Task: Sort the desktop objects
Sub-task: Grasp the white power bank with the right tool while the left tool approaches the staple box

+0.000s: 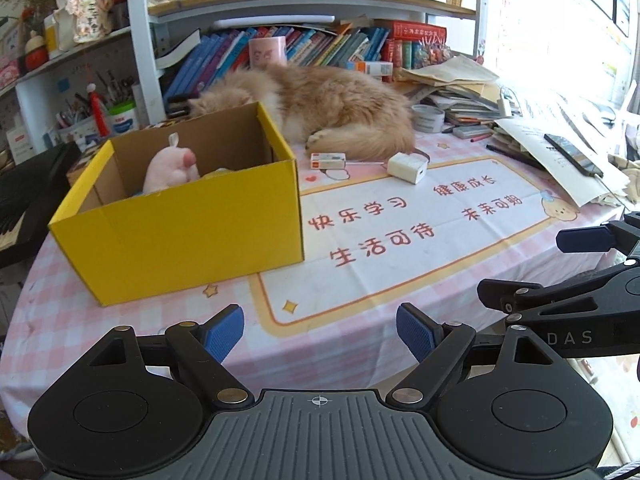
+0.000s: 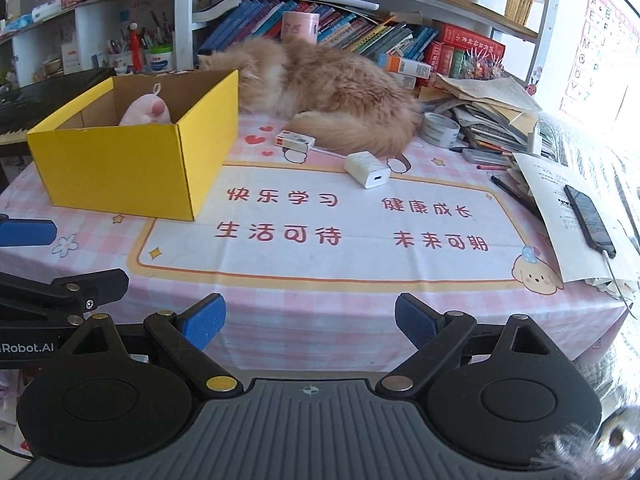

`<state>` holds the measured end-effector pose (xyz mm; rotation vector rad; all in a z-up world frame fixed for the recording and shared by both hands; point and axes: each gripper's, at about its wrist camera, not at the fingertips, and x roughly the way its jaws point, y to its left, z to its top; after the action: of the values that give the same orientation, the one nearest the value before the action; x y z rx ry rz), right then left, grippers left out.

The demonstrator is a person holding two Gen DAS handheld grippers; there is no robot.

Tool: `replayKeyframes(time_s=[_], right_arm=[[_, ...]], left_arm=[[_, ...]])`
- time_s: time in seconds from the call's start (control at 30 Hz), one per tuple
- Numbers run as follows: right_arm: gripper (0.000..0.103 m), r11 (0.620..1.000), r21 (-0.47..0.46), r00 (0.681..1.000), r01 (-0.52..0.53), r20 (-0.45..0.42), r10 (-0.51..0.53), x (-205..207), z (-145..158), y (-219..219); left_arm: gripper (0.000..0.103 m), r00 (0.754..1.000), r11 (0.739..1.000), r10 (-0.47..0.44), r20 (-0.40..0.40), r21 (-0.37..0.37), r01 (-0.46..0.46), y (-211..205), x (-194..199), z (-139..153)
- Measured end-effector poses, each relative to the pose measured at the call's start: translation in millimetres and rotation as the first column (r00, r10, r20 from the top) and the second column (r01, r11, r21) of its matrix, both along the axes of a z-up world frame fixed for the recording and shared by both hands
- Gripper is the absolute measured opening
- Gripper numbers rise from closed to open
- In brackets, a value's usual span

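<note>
Bookshelves (image 1: 304, 4) packed with books and pen cups stand behind the desk (image 1: 120, 320), which wears a pink checked cloth with a white printed panel of red characters.

Yellow box (image 1: 180, 232): open top, left part of the desk. A pink plush toy (image 1: 170, 170) sits inside it, against the near wall.

Cat (image 1: 320, 108): fluffy, orange, curled up asleep on the desk just behind the box, tail toward the near side.

Loose items in front of the cat's tail:
- small white and orange carton (image 1: 328, 160), lying flat, just beside the tail;
- white charger block (image 1: 408, 168), to the right of the carton, near it but apart.

Roll of tape (image 2: 440, 128) by the cat's right side. Heap of papers and notebooks (image 2: 488, 108) further right. Phone (image 2: 590, 216) lies on a sheet of paper at the right edge, cable attached.

Left claw (image 1: 320, 336): wide, nothing between its blue pads, hovering over the near edge of the desk.
Right claw (image 2: 310, 326): wide, nothing between the pads, also over the near edge, beside the left one.
</note>
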<state>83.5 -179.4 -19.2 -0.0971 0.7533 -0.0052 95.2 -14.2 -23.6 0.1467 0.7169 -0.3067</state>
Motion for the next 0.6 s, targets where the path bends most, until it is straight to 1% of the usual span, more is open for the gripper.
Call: replayKeyframes(time_s=[0.2, 0.47, 0.6], right_arm=[[0.091, 0.999, -0.014, 0.999, 0.032, 0.001, -0.032, 10, 2, -12], [0.091, 0.994, -0.017, 0.994, 0.103, -0.022, -0.104, 16, -2, -40], [0.091, 0.99, -0.019, 0.99, 0.14, -0.033, -0.14, 21, -5, -56]], left_arm=[[0.086, 0.998, 0.998, -0.058, 0.009, 0.002, 0.058, -17, 12, 2], [0.086, 0.989, 0.989, -0.146, -0.017, -0.009, 0.146, -49, 27, -6], [0.086, 0.985, 0.985, -0.174, -0.02, -0.006, 0.174, -65, 37, -9]])
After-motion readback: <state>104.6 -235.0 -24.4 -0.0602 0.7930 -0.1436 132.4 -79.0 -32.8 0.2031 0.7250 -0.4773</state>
